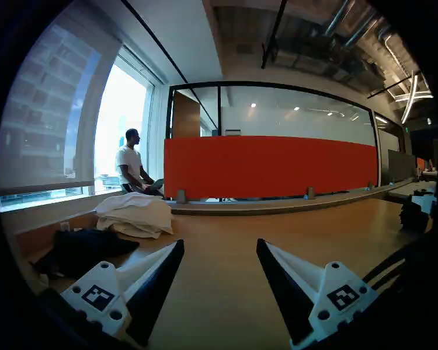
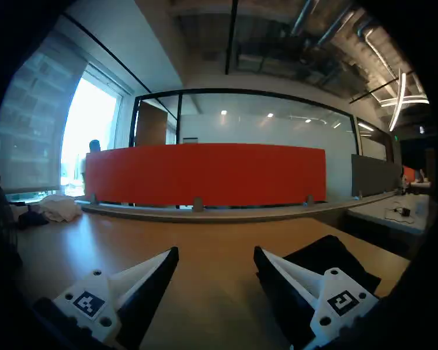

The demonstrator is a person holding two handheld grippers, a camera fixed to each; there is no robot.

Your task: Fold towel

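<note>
Evidently nothing is picked up yet: both claws empty over the tabletop

Left gripper view: the left claw (image 1: 219,241) is spread wide with nothing between its fingers, hovering over the bare wooden tabletop (image 1: 230,303). A white towel heap (image 1: 134,213) lies at ten o'clock, well apart from the fingers, with a crumpled dark cloth (image 1: 82,251) just beside it at nine. By my reading, folding has not begun. The next move calls for a reach toward ten o'clock and a pinch on one edge or corner of a single towel. Beyond the tabletop's far edge a red partition (image 1: 271,166) stands at twelve with glass walls above it, and a person (image 1: 128,166) is by the bright window at ten.

Right gripper view: the right claw (image 2: 216,249) is likewise released and empty. A flat black cloth (image 2: 336,254) lies on the tabletop at four o'clock, beneath the right-hand finger; whether they touch I cannot tell. The white towel heap sits far off at nine. Exposed pipes cross the ceiling.
</note>
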